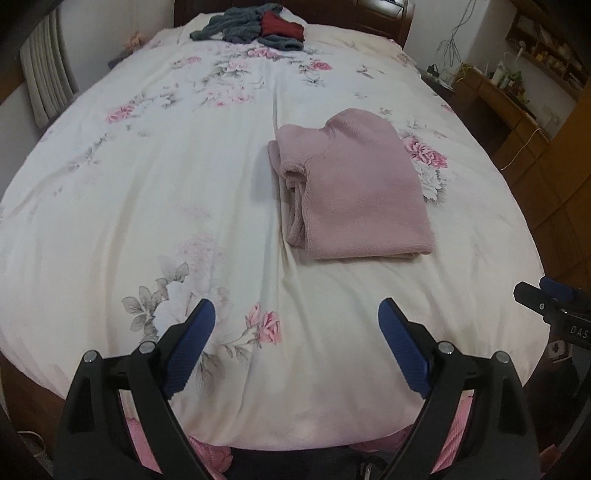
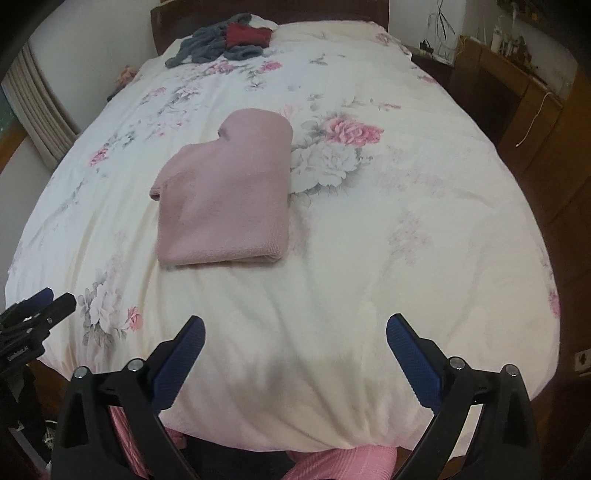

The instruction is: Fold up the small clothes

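While the folded pink sweater [image 1: 354,184] lies mid-bed, I see bare floral quilt [image 1: 147,192] all around it up to the near edge. My left gripper [image 1: 295,343] and right gripper [image 2: 295,350] hover there side by side, fingers spread wide, holding nothing.

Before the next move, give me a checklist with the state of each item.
1. Left tool open and holding nothing: ok.
2. Right tool open and holding nothing: ok.
3. Pink sweater folded flat on the bed: ok.
4. Both tools clear of the sweater: ok.
5. Grey clothes and red garment at the far end folded: not ok, still heaped.
6. Number of garments in that heap: cannot tell.
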`<action>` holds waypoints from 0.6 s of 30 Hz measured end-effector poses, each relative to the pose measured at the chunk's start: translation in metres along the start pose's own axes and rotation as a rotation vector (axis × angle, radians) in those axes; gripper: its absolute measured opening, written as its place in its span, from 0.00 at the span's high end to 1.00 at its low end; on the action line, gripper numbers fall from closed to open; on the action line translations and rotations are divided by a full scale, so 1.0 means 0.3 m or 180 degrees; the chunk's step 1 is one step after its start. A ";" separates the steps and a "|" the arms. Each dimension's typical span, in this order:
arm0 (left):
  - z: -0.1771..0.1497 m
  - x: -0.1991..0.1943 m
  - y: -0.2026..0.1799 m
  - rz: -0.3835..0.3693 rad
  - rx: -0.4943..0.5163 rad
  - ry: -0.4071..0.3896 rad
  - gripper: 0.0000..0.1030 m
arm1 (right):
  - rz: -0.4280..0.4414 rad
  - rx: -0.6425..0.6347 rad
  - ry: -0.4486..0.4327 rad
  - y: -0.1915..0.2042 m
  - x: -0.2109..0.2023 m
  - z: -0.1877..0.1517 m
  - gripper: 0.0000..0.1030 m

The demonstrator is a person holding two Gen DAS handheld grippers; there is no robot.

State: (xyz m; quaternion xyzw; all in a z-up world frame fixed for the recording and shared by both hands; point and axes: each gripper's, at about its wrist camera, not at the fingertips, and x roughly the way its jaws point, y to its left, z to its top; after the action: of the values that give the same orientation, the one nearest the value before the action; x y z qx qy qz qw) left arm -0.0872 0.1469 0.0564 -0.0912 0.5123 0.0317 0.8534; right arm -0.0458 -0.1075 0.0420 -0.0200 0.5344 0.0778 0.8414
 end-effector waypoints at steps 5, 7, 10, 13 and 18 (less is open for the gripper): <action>-0.015 -0.044 -0.017 0.0107 0.0051 -0.0044 0.13 | -0.0090 -0.0029 -0.0085 0.021 -0.046 -0.003 0.04; -0.018 -0.053 -0.021 0.0107 0.0051 -0.0056 0.13 | -0.0100 -0.0039 -0.0113 0.026 -0.059 0.000 0.04; -0.019 -0.064 -0.029 0.0118 0.0044 -0.0073 0.13 | -0.0168 -0.0070 -0.0145 0.034 -0.067 0.007 0.04; -0.016 -0.066 -0.041 0.0148 0.0084 -0.0099 0.13 | -0.0250 -0.0112 -0.0168 0.044 -0.068 0.014 0.04; -0.015 -0.060 -0.057 0.0179 0.0110 -0.0137 0.13 | -0.0244 -0.0115 -0.0172 0.048 -0.058 0.024 0.04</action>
State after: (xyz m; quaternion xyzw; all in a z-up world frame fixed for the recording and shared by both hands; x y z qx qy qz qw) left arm -0.0972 0.1301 0.0724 -0.0612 0.4967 0.0488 0.8644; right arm -0.0489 -0.0943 0.0616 -0.0535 0.5088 0.0556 0.8574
